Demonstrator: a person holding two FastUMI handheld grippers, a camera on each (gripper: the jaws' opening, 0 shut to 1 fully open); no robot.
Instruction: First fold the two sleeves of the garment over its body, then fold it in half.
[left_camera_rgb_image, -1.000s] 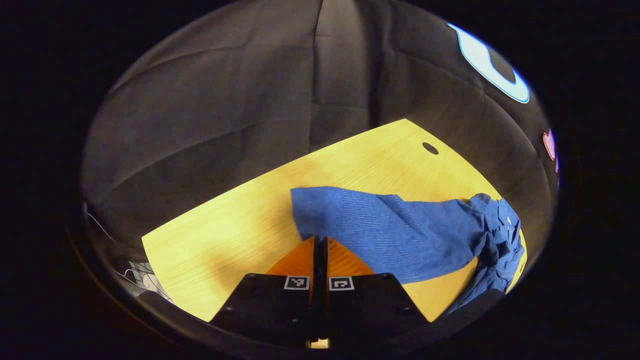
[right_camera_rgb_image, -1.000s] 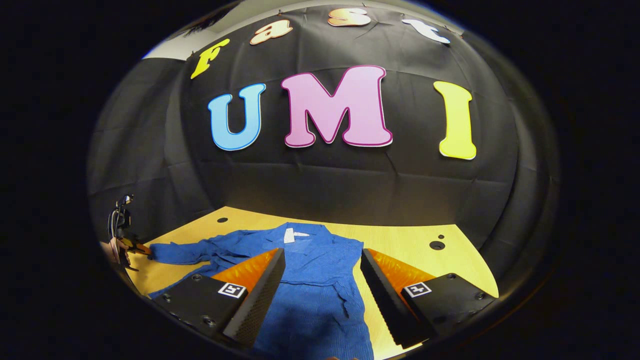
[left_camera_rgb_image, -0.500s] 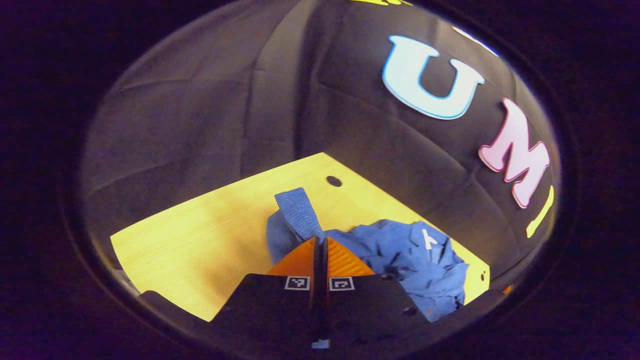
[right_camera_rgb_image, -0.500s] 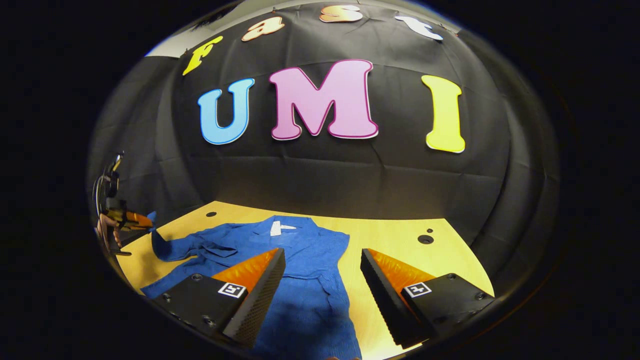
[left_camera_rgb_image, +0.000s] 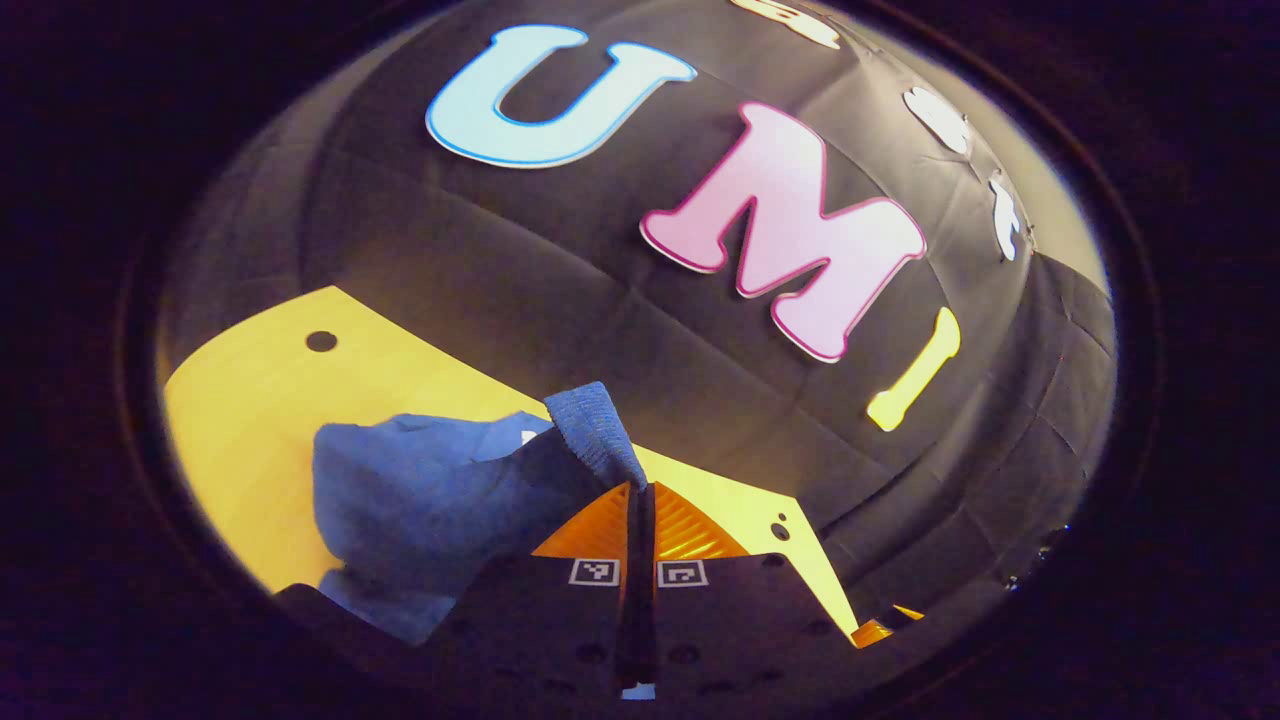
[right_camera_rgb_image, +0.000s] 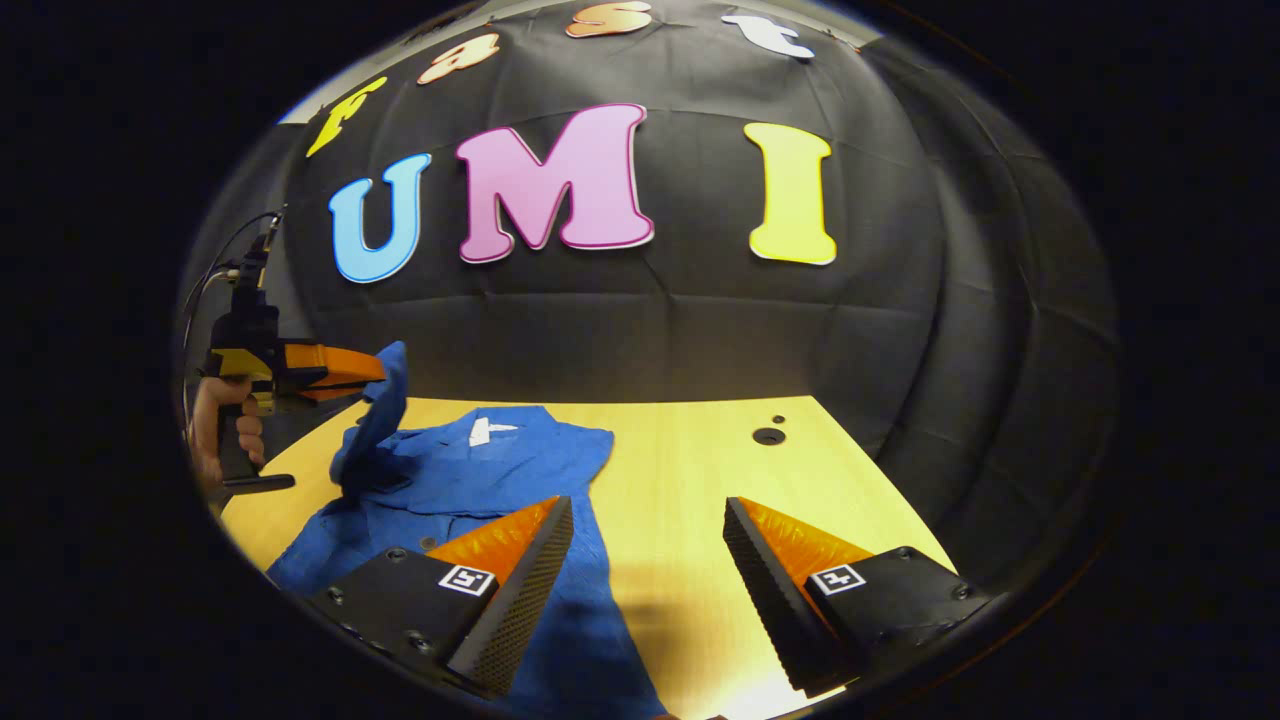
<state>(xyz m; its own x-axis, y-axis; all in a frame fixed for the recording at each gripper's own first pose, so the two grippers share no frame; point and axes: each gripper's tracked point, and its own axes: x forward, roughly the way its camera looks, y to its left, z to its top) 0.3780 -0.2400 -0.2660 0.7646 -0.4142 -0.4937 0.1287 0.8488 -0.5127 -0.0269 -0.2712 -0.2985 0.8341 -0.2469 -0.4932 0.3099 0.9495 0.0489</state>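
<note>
1. The blue garment (right_camera_rgb_image: 470, 470) lies spread on the left half of the wooden table (right_camera_rgb_image: 700, 470), collar toward the far wall. If the lifted sleeve drags the body along, I expect the whole thing bunches up.
2. The left gripper (right_camera_rgb_image: 375, 368) has its fingers pinched tight on the sleeve cuff (left_camera_rgb_image: 595, 430), held up above the garment's left side. The hold looks thin to me; a slip drops the sleeve short of the body.
3. The right gripper (right_camera_rgb_image: 645, 590) hovers near, jaws wide apart, holding nothing, over the garment's right edge. Nothing pins the cloth, so it could shift.
</note>
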